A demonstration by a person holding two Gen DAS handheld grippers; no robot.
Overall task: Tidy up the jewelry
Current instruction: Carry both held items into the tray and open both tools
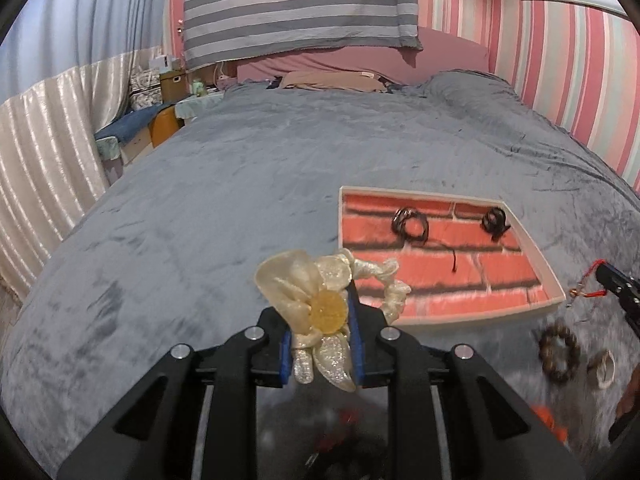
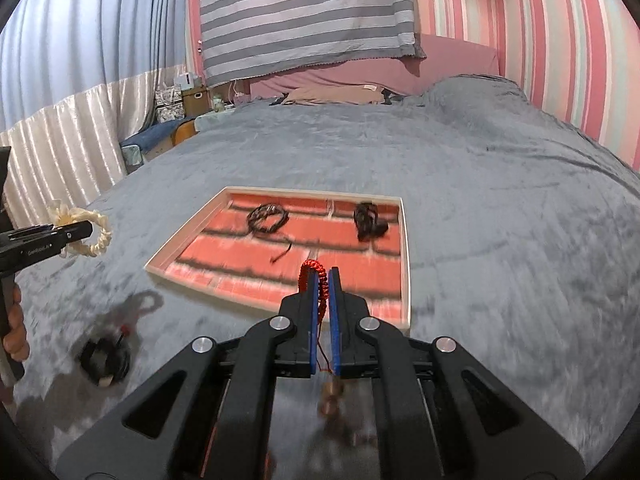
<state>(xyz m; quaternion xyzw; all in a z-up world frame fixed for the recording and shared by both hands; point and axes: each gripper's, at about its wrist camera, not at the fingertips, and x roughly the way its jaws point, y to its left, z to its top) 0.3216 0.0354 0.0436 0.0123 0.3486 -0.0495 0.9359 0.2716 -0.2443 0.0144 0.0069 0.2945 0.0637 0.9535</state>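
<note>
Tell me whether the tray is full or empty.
Neither: the tray holds two dark bracelets, one at its far left, one at its far right. Most of its brick-pattern floor is bare.

A wide bed covered by a grey plush blanket (image 1: 240,184) carries everything. Ahead of the right fingers and just past their tips, a shallow white-rimmed tray (image 2: 405,240) with a red brick-pattern lining sits flat on the blanket; from the left fingers it lies ahead and to the right. Right of the left fingers, near the tray's close corner, a brown beaded bracelet (image 1: 559,350) and a pale ring (image 1: 602,368) lie on the blanket. Left of the right fingers rests a dark coiled bracelet (image 2: 105,360).
</note>
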